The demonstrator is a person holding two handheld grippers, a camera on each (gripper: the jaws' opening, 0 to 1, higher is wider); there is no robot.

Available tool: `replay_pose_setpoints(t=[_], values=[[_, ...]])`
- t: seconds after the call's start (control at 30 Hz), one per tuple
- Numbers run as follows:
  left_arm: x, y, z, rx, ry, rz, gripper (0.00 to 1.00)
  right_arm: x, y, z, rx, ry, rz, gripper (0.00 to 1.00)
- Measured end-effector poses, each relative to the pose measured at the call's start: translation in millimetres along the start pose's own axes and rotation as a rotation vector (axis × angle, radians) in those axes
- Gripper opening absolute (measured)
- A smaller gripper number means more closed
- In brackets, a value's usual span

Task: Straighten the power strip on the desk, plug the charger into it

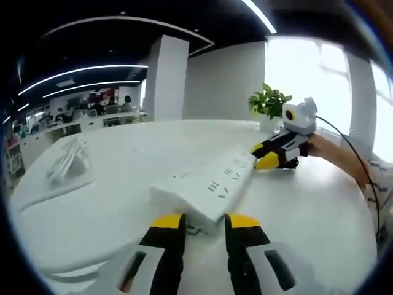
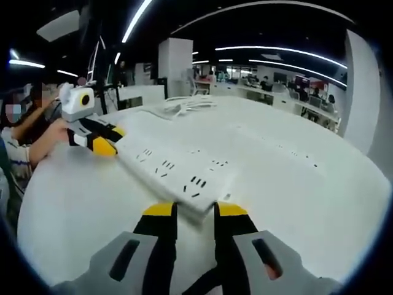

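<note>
Room: open-plan office with ceiling light strips, a white pillar and a bright window; a potted plant stands at 1 o'clock in the left gripper view.
Surface: white desk, broad and pale, so the white strip reads poorly against it.
Power strip: the power strip lies diagonally on the desk, sockets up, running from 6 o'clock toward 2 o'clock in the left gripper view.
Left gripper: the left gripper has its jaws parted, one on each side of the strip's near end, close to it but not clearly clamped.
Right gripper: the right gripper is likewise spread at the opposite end, and its yellow tips show at the far end in the left gripper view.
Charger: a white bundle of cable lies at 9 o'clock, well apart from the strip; I judge this to be the charger, though it is too blurred to be sure.
Stage: straightening looks in hand; nothing is plugged in yet.
Risk, slip: with jaws this wide, closing off-centre could skate the smooth casing sideways instead of turning it.
Risk, twist: both ends pushed unevenly could swing the strip past straight.
Risk, cord: the strip's lead at the near end may drag it back askew.
</note>
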State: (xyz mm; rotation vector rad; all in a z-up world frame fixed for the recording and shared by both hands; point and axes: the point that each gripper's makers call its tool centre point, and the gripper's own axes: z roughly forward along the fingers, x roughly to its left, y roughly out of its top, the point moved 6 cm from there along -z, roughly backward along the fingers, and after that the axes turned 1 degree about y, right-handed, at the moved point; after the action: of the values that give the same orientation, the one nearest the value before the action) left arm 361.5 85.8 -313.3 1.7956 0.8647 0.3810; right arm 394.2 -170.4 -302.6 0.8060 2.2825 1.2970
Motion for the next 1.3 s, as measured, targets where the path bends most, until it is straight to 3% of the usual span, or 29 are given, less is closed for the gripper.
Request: replay_pose_setpoints(t=[1.3], values=[[-10.5, -9.7, -14, 0.007, -0.042, 0.004, 0.24, 24, -8.9, -21, 0.015, -0.001, 0.016, 0.2]])
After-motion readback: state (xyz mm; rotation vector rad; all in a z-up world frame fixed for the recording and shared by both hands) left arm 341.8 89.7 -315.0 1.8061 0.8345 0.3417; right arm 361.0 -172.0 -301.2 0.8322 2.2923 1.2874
